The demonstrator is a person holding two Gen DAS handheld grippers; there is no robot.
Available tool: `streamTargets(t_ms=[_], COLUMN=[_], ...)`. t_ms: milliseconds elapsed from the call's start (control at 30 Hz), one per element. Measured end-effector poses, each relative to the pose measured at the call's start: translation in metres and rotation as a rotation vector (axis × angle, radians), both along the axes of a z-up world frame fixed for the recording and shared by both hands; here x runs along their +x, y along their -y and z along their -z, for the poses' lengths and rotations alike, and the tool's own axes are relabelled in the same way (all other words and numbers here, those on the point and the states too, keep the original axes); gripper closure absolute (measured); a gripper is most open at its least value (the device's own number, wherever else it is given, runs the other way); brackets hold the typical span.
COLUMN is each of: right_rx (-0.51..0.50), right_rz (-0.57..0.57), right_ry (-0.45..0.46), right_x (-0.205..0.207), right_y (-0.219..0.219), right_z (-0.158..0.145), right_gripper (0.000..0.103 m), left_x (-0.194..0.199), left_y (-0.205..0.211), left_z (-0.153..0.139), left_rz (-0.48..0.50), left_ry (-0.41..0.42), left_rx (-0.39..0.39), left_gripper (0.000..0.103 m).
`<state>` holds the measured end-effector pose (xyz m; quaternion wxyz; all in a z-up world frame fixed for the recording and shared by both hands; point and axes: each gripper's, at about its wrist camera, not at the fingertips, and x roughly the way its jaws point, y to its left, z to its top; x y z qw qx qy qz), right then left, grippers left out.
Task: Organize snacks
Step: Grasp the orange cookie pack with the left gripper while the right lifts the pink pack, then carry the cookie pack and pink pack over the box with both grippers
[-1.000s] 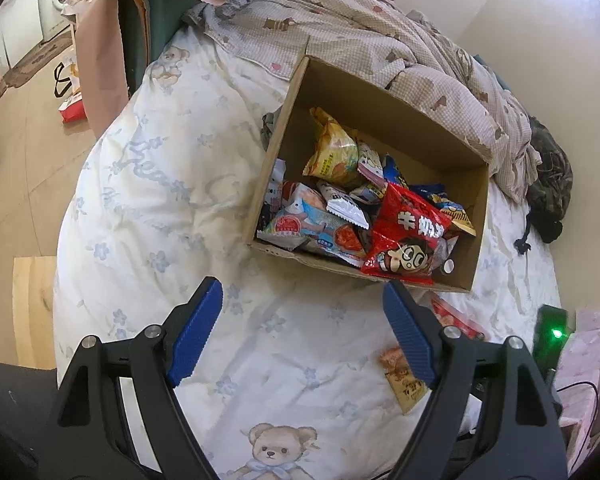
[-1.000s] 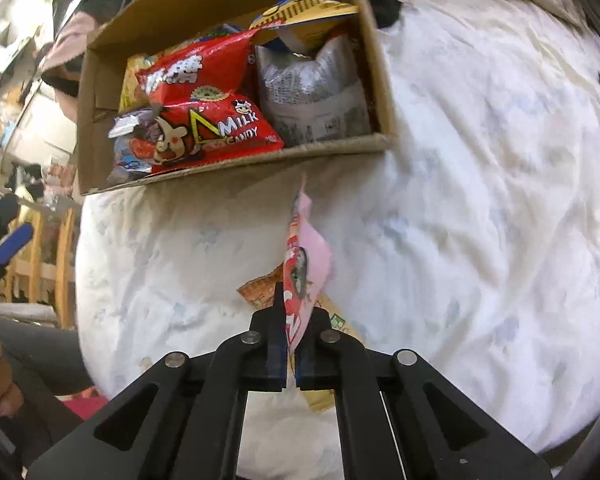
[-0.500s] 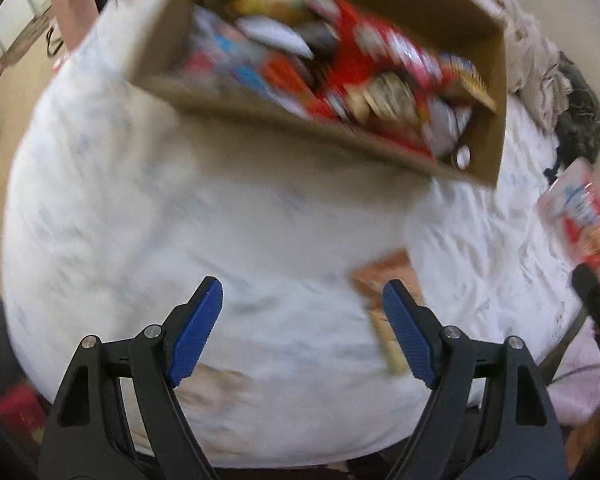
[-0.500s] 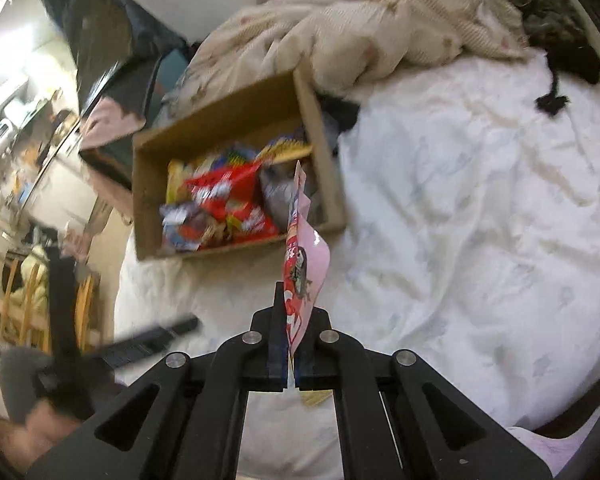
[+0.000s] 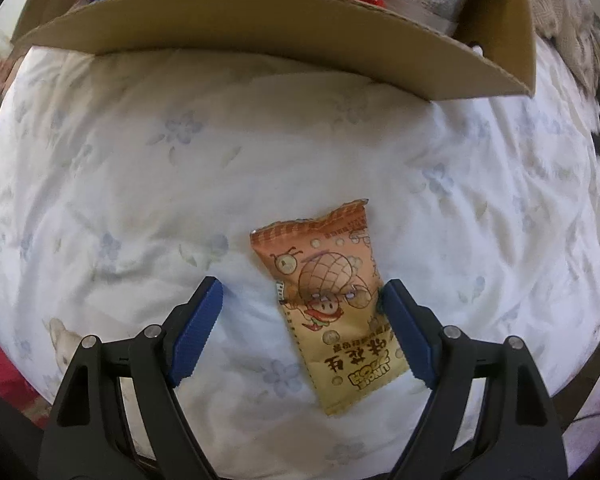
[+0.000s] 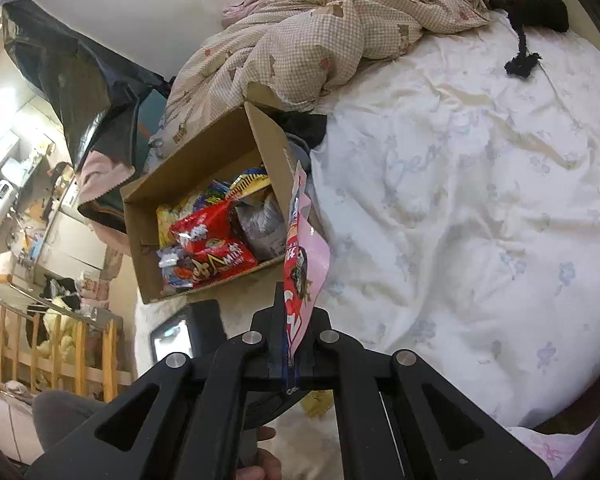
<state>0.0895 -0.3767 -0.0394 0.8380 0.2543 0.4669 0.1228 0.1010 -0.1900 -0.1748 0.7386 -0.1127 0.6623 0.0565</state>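
Bed quilt [image 5: 148, 168] lower centre: orange packet [image 5: 332, 300] lay flat between left tongs [image 5: 300, 320], spread, just closing. Right tongs [image 6: 290, 354] pinched pink packet [image 6: 304, 264]. Light, crinkly; grip mid-body.

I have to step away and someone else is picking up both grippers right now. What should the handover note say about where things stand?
Left gripper: open, jaws just closing in, pointing down over the orange snack packet on the white bed cover. The packet lies between the pads, the right pad at its edge; not gripped yet.
Right gripper: shut on the pink snack packet, held up in the air short of the cardboard box.
Done: the box already holds many snacks.
Left: drop the pink packet into the box, then grip the orange packet and box it too.
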Motion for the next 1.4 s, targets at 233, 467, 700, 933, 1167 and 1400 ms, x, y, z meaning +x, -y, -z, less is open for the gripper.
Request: streamTargets(t_ms=[233, 467, 700, 933, 1167, 1400], right_rx=[-0.002, -0.018, -0.019, -0.032, -0.019, -0.019], right_rz=[-0.022, -0.04, -0.059, -0.082, -0.114, -0.147], right_ry=[0.016, 0.017, 0.007, 0.008, 0.049, 0.097], right_x=[0.005, 0.004, 0.003, 0.002, 0.001, 0.001], right_y=[-0.013, -0.022, -0.033, -0.045, -0.056, -0.067], right_z=[-0.004, -0.003, 0.0, 0.001, -0.004, -0.01], right_gripper=[0.102, 0.102, 0.102, 0.102, 0.102, 0.102], left_x=[0.001, 0.0, -0.008, -0.006, -0.003, 0.016], left_y=[-0.007, -0.052, -0.099, -0.142, -0.156, -0.167], left_z=[-0.01, -0.026, -0.066, -0.125, -0.163, -0.182], left_rz=[0.131, 0.158, 0.19, 0.209, 0.238, 0.244], left_ry=[0.033, 0.064, 0.148, 0.268, 0.363, 0.431], left_rx=[-0.014, 0.006, 0.04, 0.062, 0.11, 0.15], left_gripper=[0.069, 0.07, 0.069, 0.069, 0.069, 0.069])
